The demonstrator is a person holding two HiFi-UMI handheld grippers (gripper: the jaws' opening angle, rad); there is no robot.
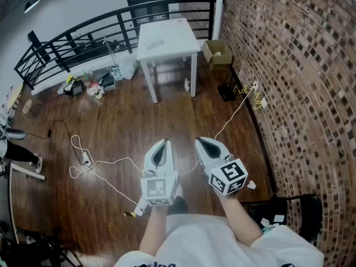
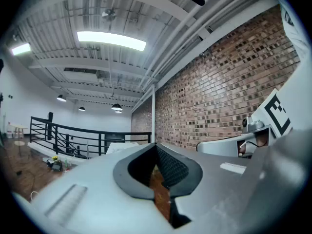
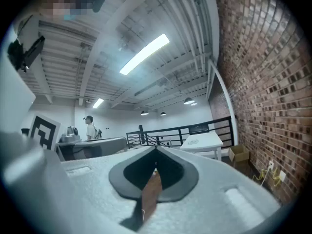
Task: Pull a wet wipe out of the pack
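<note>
Both grippers are held level above a dark wood floor, side by side and well short of a white table (image 1: 179, 44). My left gripper (image 1: 162, 142) has its jaw tips together with nothing between them; in its own view the left gripper (image 2: 156, 147) shows floor through the slit. My right gripper (image 1: 199, 141) is shut and empty too, as the right gripper (image 3: 156, 150) shows in its own view. A flat pale thing (image 1: 154, 43) lies on the table, too small to tell what it is. No wet wipe is in view.
A brick wall (image 1: 300, 93) runs along the right. Behind the table is a black railing (image 1: 72, 38). An open cardboard box (image 1: 217, 53) sits by the wall. White cables (image 1: 83, 160) trail over the floor, clutter (image 1: 92, 85) lies by the railing, and a person (image 3: 90, 128) stands far off.
</note>
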